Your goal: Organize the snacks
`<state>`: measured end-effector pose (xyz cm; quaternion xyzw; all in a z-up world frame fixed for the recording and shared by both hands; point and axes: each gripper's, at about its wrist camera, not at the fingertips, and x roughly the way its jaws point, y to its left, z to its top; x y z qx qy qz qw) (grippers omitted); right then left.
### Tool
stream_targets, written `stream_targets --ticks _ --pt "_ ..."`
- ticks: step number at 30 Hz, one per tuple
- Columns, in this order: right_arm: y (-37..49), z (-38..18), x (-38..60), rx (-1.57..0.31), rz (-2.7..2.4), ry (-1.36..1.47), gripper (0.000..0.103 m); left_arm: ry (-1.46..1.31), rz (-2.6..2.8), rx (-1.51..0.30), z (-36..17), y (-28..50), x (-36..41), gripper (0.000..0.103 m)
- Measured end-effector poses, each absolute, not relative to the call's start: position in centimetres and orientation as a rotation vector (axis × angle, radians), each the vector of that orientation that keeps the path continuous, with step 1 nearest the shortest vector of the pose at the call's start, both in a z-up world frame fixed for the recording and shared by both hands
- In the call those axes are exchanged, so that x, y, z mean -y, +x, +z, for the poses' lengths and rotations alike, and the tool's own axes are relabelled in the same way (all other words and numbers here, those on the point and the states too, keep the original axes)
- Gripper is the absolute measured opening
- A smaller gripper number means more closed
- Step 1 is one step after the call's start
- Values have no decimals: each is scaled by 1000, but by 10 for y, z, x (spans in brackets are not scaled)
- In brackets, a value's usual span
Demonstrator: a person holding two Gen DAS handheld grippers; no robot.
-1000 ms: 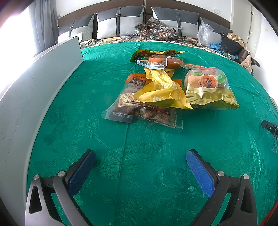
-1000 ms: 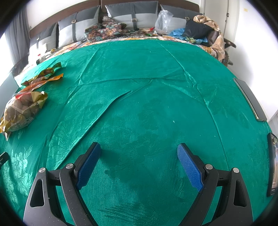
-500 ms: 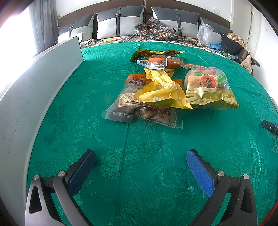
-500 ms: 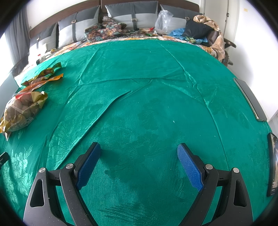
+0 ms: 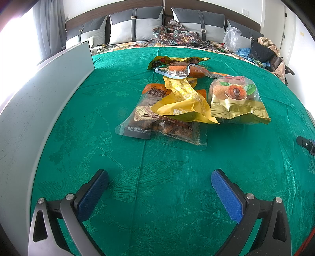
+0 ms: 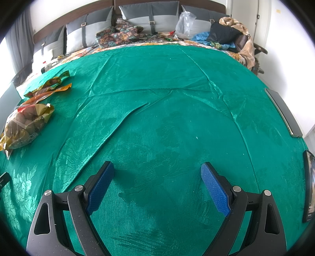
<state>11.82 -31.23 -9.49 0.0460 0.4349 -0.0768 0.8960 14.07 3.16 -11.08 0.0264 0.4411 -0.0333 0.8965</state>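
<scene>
Ahead of the left tool (image 5: pixel 159 178), bare green patterned cloth (image 5: pixel 157 197) runs open up to the heap of crinkled plastic snack bags (image 5: pixel 177 102), while a tall pale grey panel (image 5: pixel 39 102) walls off the left side. Ahead of the right tool (image 6: pixel 157 173) the cloth lies open, with dark flat slabs (image 6: pixel 283 112) along the right edge.

A home bedroom: wide bed under a green bedspread (image 6: pixel 167 98), grey pillows (image 5: pixel 135 27) against a dark headboard (image 5: pixel 118 7), curtain (image 5: pixel 49 29) by a bright window, heaped clothes (image 6: pixel 232 35).
</scene>
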Motion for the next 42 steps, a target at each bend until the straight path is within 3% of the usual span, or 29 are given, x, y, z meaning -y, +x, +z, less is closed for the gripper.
stream_targets --ticks 5,10,22,27,42 --pt "118 -95 312 -901 -159 95 92 51 -72 -918 -109 140 -34 103" --pt "118 -95 312 -901 -159 95 92 53 -124 -1037 -98 147 -41 102" --pt "118 -95 312 -901 -159 96 92 -142 -146 -960 -22 202 -76 102" --pt "118 -95 312 -901 -160 96 92 -25 -158 -1026 -30 244 -49 96" --pt "119 -95 312 -901 -160 96 92 -3 -112 -1127 -65 273 -23 95"
